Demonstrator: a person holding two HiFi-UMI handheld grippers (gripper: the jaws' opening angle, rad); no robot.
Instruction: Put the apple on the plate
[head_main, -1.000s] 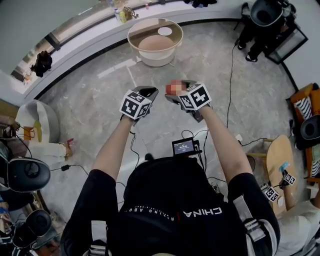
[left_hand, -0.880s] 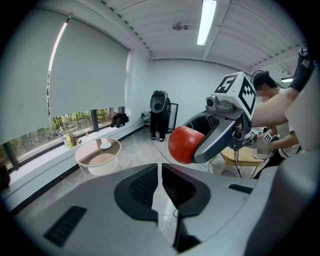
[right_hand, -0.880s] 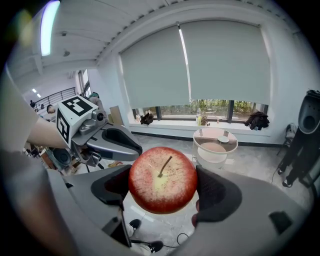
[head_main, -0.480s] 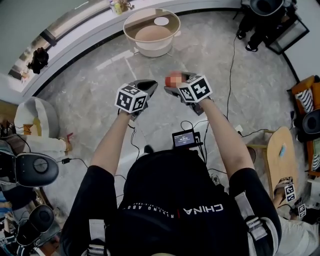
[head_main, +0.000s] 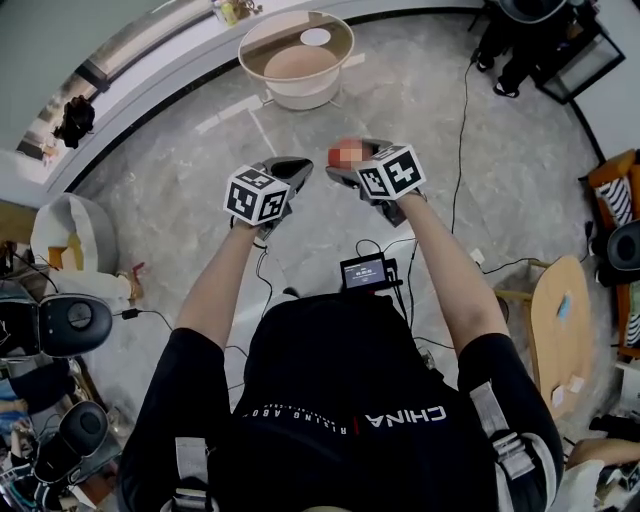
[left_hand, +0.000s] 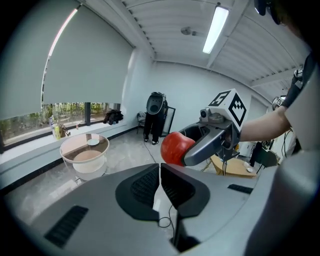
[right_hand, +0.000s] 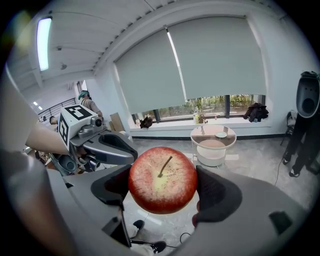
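A red apple (right_hand: 162, 179) with its stem toward the camera sits between the jaws of my right gripper (right_hand: 162, 186), which is shut on it. In the head view the apple (head_main: 346, 153) is held out in front of the right gripper (head_main: 348, 165). From the left gripper view the apple (left_hand: 175, 148) shows at the right. My left gripper (left_hand: 160, 184) is shut with nothing between its jaws, and in the head view it (head_main: 290, 172) is held level beside the right one. A small white plate (head_main: 316, 37) lies on the round glass table (head_main: 262, 40) far ahead.
The round table (right_hand: 228, 140) stands near a curved window ledge (head_main: 150, 60). Cables (head_main: 462, 130) run across the marble floor. A tablet device (head_main: 365, 271) lies by my feet. A wooden stool (head_main: 560, 330) is at the right, and chairs and gear crowd the left edge.
The table with the plate has slid a little farther up and left in the head view. Both grippers keep their pose, the apple still held in the right one.
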